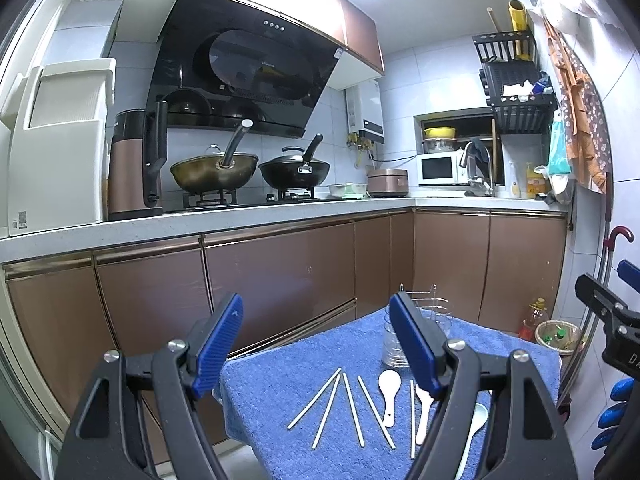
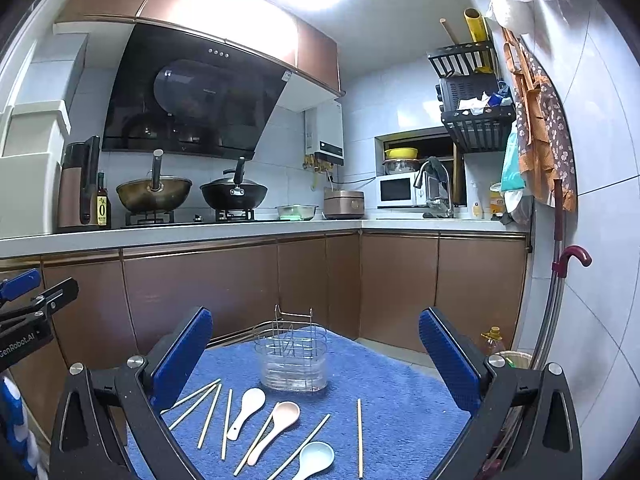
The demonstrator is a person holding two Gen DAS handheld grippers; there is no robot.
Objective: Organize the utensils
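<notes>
Left gripper point(image 1: 316, 344) wide open, nothing held, above the blue towel's point(image 2: 400, 380) left edge. Chopsticks point(image 2: 208, 414) fanned near-to-far by that edge, spoons point(image 2: 276, 424) mid-towel, wire caddy point(image 2: 294, 356) upright toward the far edge. Right gripper point(image 2: 316, 354) agape too, empty, nearer the caddy.

1. A blue towel point(image 2: 400, 392) covers the table top.
2. A clear holder point(image 2: 293, 364) with a wire frame stands near the far edge.
3. Three spoons, white point(image 2: 247, 406), pink point(image 2: 280, 424) and pale blue point(image 2: 314, 458), lie toward the near edge.
4. Chopsticks point(image 2: 210, 414) lie scattered among them.
</notes>
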